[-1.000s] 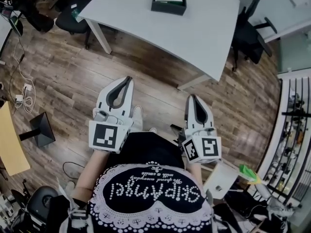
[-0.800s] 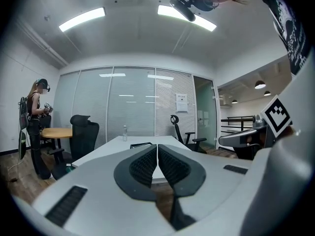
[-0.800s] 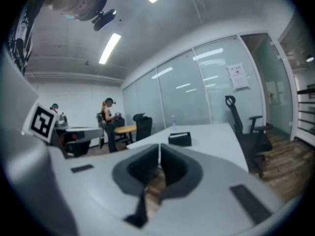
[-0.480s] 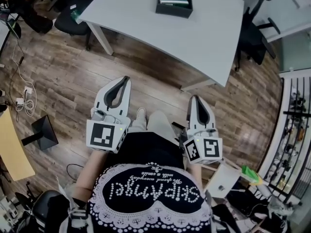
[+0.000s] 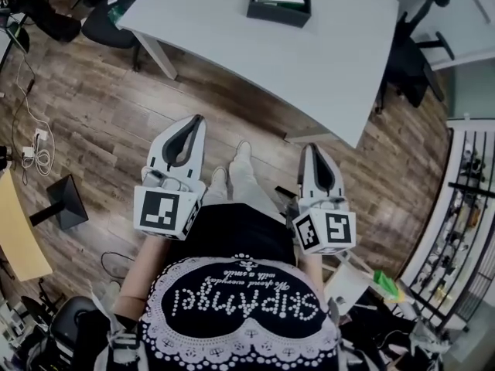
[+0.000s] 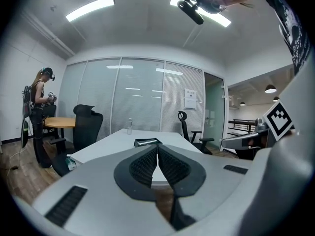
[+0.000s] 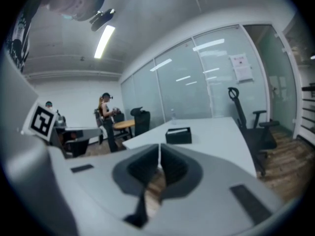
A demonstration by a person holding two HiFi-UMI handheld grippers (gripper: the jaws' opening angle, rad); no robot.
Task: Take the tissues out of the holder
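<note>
A dark box-shaped tissue holder with a pale pack inside sits near the far side of a white table. It also shows as the holder in the left gripper view and the holder in the right gripper view. My left gripper is held over the wooden floor, well short of the table, its jaws shut with nothing between them. My right gripper hangs beside it, also shut and empty. Both point toward the table.
Black office chairs stand at the table's right and a chair at its left. A person stands by a wooden table at the left. Cables lie on the floor at left, and a rack lines the right side.
The table and holder have drifted slightly up and right in the head view as the person steps forward. Both grippers stay shut and keep their places.
</note>
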